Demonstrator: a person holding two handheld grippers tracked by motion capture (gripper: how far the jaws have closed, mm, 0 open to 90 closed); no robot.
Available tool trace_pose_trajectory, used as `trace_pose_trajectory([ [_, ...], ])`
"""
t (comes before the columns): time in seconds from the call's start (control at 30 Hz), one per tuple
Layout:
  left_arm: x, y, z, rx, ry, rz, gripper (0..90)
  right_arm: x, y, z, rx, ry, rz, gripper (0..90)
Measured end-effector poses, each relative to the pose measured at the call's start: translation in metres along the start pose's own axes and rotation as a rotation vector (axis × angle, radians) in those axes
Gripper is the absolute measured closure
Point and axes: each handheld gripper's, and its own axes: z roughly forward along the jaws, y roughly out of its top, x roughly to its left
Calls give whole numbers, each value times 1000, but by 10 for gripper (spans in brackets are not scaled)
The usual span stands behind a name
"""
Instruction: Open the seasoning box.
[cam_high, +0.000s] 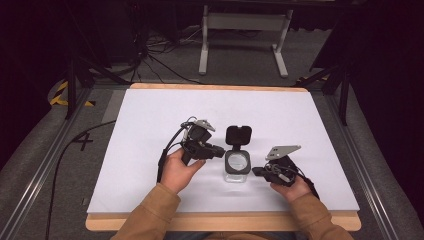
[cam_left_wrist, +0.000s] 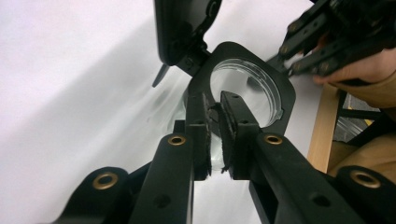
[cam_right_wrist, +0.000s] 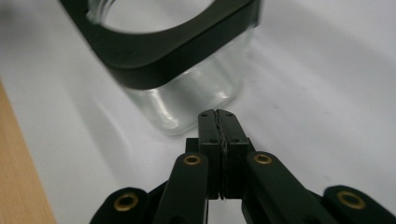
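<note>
A: So what else is around? There's the white worktop (cam_high: 150, 115) with its wooden edge.

B: Yeah, plus a white metal stand (cam_high: 245, 30) on the grey floor (cam_high: 240, 62) behind, black cables (cam_high: 150, 55), and yellow-black tape (cam_high: 62, 95) far left.

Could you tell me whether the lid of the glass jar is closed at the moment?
No, the black hinged lid stands flipped back behind the glass jar, leaving its round mouth uncovered.
</note>
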Motion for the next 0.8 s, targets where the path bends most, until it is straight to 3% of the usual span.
trace_pose_trajectory([
  [0.13,6,-3,-9,-17,48,-4,741,-15,0,-19,-75,-41,50,875],
  [0.37,27,-19,-30,-61,169,-6,649,-49,-5,-47,-134,-151,109,853],
  [0.47,34,-24,-35,-65,201,-2,622,-60,-9,-54,-138,-189,131,832],
  [0.63,54,-41,-47,-100,250,-49,591,-90,-24,-64,-135,-246,215,785],
  [0.77,69,-51,-53,-97,297,-53,571,-104,-33,-65,-124,-281,242,754],
  [0.8,72,-54,-53,-100,297,-82,564,-107,-35,-65,-124,-284,249,738],
])
